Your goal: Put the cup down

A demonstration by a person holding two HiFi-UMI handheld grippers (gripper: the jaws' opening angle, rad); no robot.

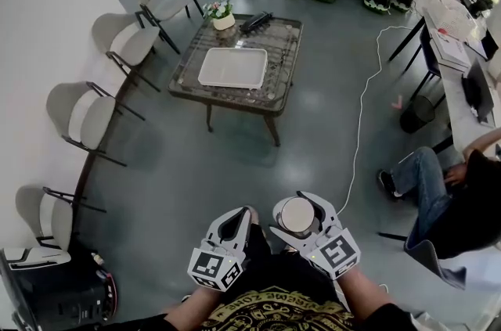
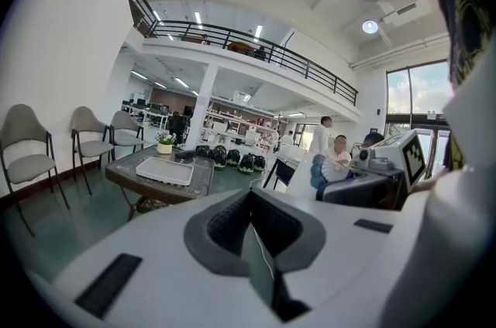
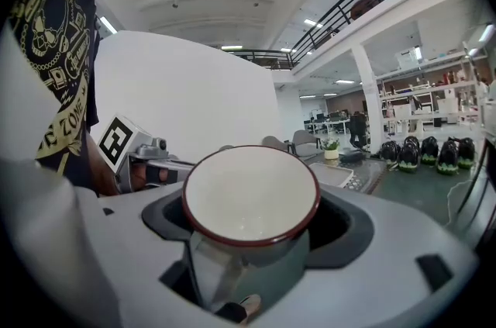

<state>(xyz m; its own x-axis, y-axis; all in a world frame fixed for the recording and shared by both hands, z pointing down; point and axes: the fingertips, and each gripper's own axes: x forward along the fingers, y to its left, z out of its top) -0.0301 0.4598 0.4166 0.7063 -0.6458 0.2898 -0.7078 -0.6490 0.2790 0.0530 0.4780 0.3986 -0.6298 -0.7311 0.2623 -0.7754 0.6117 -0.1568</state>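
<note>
A cup point(image 1: 297, 217) with a white inside, a dark red rim and a grey-green outside sits upright between the jaws of my right gripper point(image 1: 300, 207), which is shut on it. In the right gripper view the cup point(image 3: 249, 198) fills the middle, with a jaw pressed against each side. My left gripper point(image 1: 243, 211) hangs just left of it at the same height, shut with nothing in it; its jaws meet at the tips point(image 2: 249, 193). Both are held close to the person's body, well short of the low table point(image 1: 279, 89).
On the glass-topped table lie a white tray point(image 1: 232, 67), a small flower pot point(image 1: 222, 13) and a black object point(image 1: 256, 22). Chairs point(image 1: 82, 114) line the left wall. A white cable point(image 1: 361, 118) crosses the floor. A seated person point(image 1: 446, 196) is at the right.
</note>
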